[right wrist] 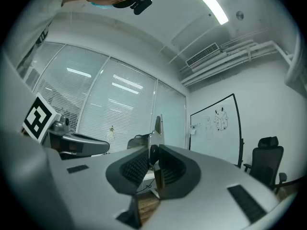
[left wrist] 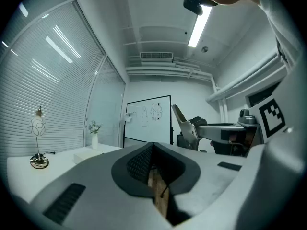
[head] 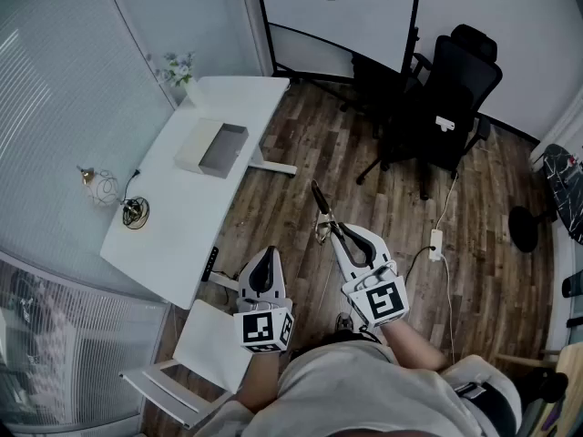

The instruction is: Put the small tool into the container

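In right hand-held gripper (head: 342, 237), clamps small tool (head: 321, 204) over wooden floor (head: 301, 153); holds left hand-held gripper (head: 265, 258) closed, empty, near tabletop (head: 182, 209).

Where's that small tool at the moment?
In the head view, the small tool is clamped in the right gripper, in the air above the wooden floor, to the right of the white table that carries the container.
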`<state>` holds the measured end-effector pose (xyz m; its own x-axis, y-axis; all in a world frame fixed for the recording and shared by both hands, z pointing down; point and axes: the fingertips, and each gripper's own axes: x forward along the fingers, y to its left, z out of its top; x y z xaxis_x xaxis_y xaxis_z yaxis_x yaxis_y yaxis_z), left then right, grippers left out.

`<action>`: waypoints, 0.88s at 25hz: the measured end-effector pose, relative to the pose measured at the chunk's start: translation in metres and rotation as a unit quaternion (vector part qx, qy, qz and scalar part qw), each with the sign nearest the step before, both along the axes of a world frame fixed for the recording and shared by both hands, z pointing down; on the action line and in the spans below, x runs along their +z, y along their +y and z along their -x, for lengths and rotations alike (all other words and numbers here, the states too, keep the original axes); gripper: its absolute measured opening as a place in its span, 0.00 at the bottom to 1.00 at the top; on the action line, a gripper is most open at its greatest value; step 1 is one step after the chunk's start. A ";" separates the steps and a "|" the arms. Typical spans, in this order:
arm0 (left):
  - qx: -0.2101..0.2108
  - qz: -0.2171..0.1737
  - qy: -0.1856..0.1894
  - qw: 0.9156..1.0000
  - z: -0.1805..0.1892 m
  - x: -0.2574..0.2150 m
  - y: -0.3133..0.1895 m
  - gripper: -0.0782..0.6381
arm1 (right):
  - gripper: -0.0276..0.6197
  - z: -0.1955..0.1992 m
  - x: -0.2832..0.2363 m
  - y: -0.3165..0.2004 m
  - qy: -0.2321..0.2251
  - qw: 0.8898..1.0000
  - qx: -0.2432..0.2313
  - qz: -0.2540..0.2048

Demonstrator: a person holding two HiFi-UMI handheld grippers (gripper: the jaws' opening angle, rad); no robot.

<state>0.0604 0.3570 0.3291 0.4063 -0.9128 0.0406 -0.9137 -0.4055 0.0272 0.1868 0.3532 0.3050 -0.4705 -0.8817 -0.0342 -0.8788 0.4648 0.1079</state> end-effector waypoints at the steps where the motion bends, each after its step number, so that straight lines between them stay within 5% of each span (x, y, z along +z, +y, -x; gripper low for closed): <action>1: -0.001 0.001 -0.002 1.000 -0.005 0.001 -0.001 0.14 | 0.15 -0.005 0.000 -0.002 -0.001 1.000 -0.003 -0.008; 6: -0.005 0.007 -0.005 1.000 -0.032 0.007 -0.012 0.14 | 0.14 -0.027 0.002 -0.011 -0.020 1.000 -0.020 -0.005; 10: -0.019 0.008 -0.004 1.000 -0.048 0.011 -0.018 0.14 | 0.09 -0.041 0.003 -0.018 0.012 0.998 -0.044 -0.036; 13: -0.023 0.009 0.018 1.000 -0.052 0.018 -0.035 0.14 | 0.08 -0.044 0.034 -0.029 0.044 0.997 -0.053 0.030; 17: -0.062 -0.008 0.000 0.998 -0.038 0.004 -0.069 0.14 | 0.08 -0.030 -0.001 -0.059 0.033 0.992 -0.099 -0.072; 22: -0.093 0.015 -0.017 0.995 -0.025 0.019 -0.069 0.14 | 0.08 -0.038 0.014 -0.076 -0.004 0.995 -0.093 -0.044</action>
<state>0.0854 0.2879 0.3483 0.2284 -0.9703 0.0796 -0.9735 -0.2288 0.0038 0.2244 0.2771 0.3193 -0.6248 -0.7727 -0.1121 -0.7793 0.6085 0.1494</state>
